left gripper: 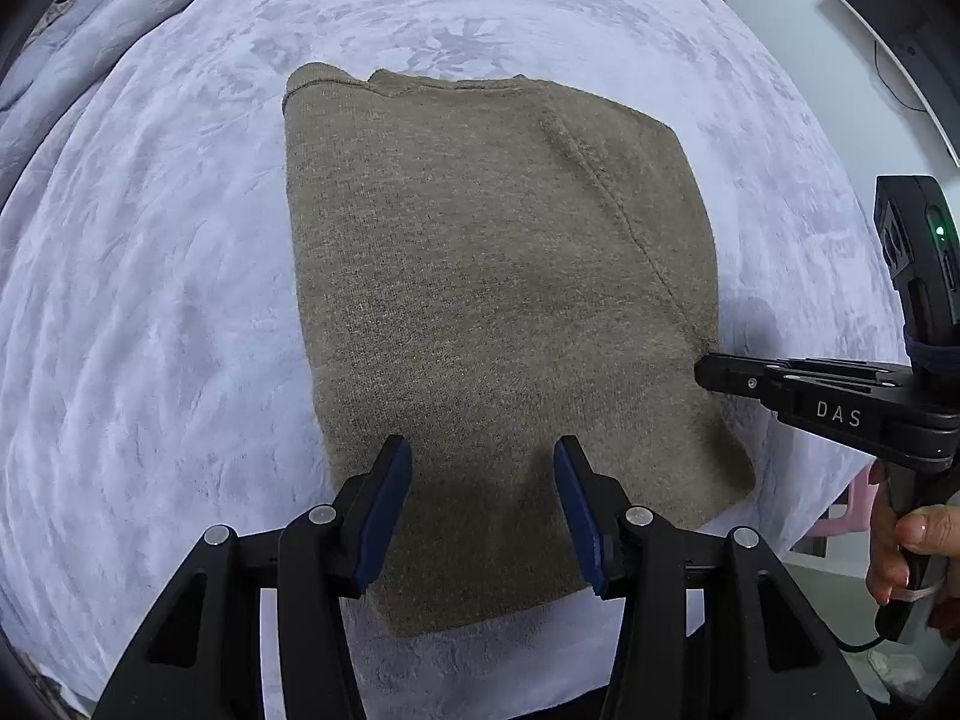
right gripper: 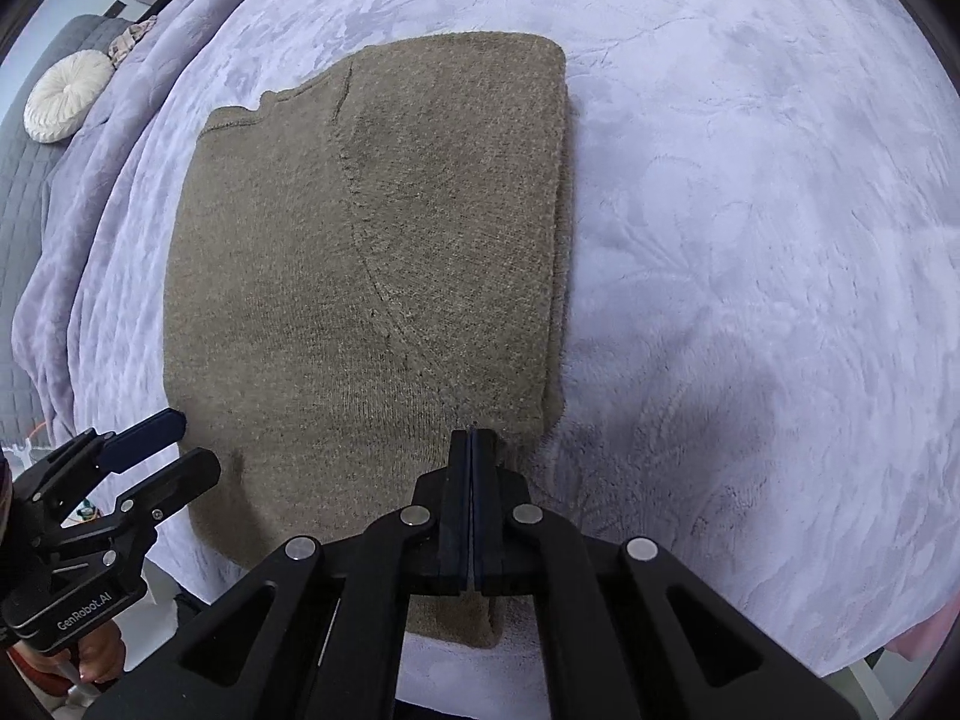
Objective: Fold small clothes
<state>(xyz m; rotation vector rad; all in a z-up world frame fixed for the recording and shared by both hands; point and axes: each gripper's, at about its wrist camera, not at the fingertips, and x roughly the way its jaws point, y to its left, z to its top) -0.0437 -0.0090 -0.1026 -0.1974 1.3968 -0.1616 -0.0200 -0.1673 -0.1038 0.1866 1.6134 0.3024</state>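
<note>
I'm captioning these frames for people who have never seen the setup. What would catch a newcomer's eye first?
A folded olive-brown knitted sweater lies flat in the middle of a pale lavender plush blanket. The left gripper hangs open over the sweater's near edge. The right gripper, its jaws shut, points at the sweater's right edge near the seam; whether it pinches fabric cannot be told.

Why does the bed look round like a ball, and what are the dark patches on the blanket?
In both wrist views the fisheye lens bends the flat lilac blanket into a dome with black corners. In the right wrist view, the dark patch right of the shut right gripper is a soft shadow. In the left wrist view, the brown sweater is sharp, with shade between the open left gripper.
</note>
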